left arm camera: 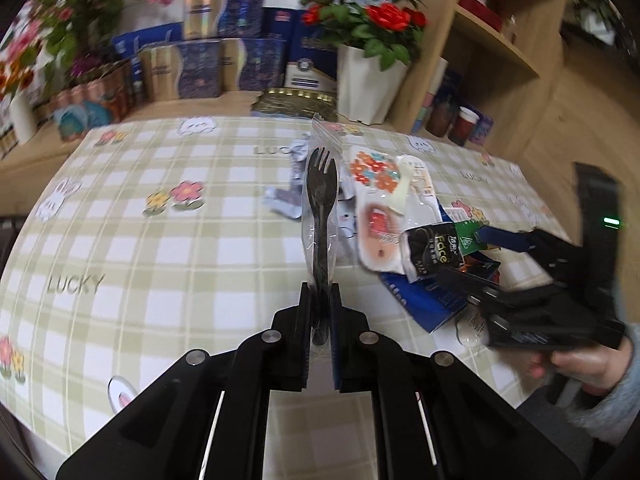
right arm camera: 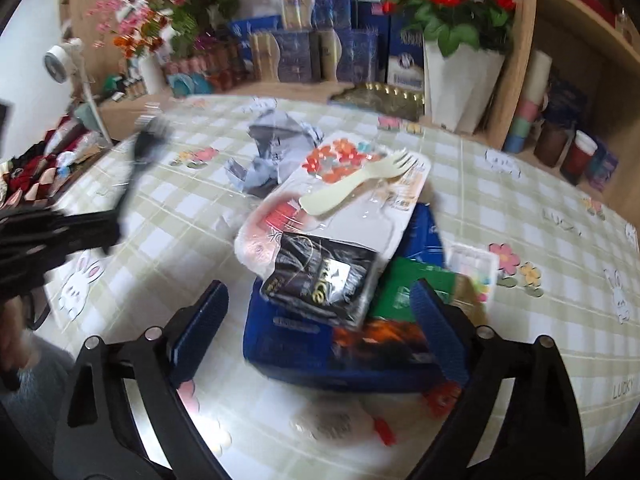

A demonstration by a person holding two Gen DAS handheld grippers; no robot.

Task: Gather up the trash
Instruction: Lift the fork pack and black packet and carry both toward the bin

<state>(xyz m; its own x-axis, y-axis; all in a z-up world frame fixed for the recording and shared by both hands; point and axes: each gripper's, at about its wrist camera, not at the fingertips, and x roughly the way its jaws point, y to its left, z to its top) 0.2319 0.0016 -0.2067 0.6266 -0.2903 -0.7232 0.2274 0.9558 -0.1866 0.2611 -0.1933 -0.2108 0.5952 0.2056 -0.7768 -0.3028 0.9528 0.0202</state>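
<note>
My left gripper [left arm camera: 320, 292] is shut on a black plastic fork [left arm camera: 322, 188] sealed in a clear wrapper, and holds it upright above the checked tablecloth [left arm camera: 160, 264]. The right wrist view shows that fork [right arm camera: 146, 148] blurred at the left. My right gripper [right arm camera: 320, 300] stands open over a trash pile, its blue pads on either side of a black sachet [right arm camera: 320, 276] lying on a blue box [right arm camera: 288, 344]. A white flowered tray wrapper [right arm camera: 352, 220] carries a cream spork [right arm camera: 360, 192]. A green packet [right arm camera: 416, 288] and crumpled grey paper [right arm camera: 276, 148] lie beside it.
A white pot of red roses [right arm camera: 460, 76] and a gold tray [right arm camera: 380, 100] stand at the table's far edge. Stacked blue and gold boxes [right arm camera: 320, 48] line the back. A wooden shelf with cups [right arm camera: 568, 148] rises at the right. A hand and grey sleeve [left arm camera: 592, 376] hold the right gripper.
</note>
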